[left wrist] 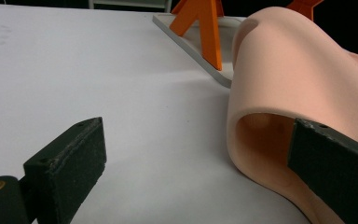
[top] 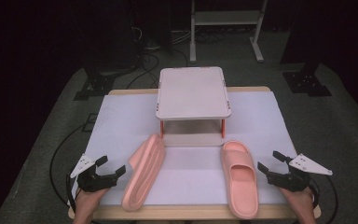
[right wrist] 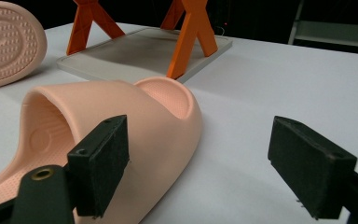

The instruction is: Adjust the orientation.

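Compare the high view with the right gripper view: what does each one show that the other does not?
High view alone: the shelf top, the left gripper open, both forearms, the floor. Right gripper view alone: the studded sole of the left slipper, which lies on its side. Both: the right slipper, the shelf's orange legs, the right gripper open, holding nothing.

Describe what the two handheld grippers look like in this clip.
The left gripper and right gripper match: black bodies, each with two black jaws ending in flat rectangular pads with a rough, worn surface. A brass-coloured screw hole sits at a jaw base. Each carries a grey three-cornered plate with small dark dots, and a black cable trails off.
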Demonstrator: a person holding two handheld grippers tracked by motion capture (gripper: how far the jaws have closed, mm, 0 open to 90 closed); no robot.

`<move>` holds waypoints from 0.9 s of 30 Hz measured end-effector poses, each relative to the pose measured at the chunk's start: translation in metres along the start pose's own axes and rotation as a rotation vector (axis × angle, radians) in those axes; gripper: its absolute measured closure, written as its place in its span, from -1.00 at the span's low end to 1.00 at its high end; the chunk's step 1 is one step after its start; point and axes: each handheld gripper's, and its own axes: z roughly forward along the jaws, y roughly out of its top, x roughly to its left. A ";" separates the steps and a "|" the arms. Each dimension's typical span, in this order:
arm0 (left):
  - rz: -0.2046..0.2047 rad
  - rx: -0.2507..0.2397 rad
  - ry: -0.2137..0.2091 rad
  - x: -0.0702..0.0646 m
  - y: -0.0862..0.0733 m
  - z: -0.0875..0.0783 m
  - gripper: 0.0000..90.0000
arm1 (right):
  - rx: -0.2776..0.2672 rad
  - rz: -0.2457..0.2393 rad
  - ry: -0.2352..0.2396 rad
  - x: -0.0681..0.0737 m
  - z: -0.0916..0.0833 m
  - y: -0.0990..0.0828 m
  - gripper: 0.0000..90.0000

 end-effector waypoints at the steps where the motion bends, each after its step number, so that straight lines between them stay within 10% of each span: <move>1: 0.003 0.001 -0.004 -0.001 0.000 0.000 -0.89 | -0.003 0.002 -0.001 0.000 0.000 0.000 -0.56; 27: 0.085 0.125 -0.072 -0.015 0.003 0.035 -0.35 | -0.007 0.002 0.006 0.002 0.001 0.000 -0.57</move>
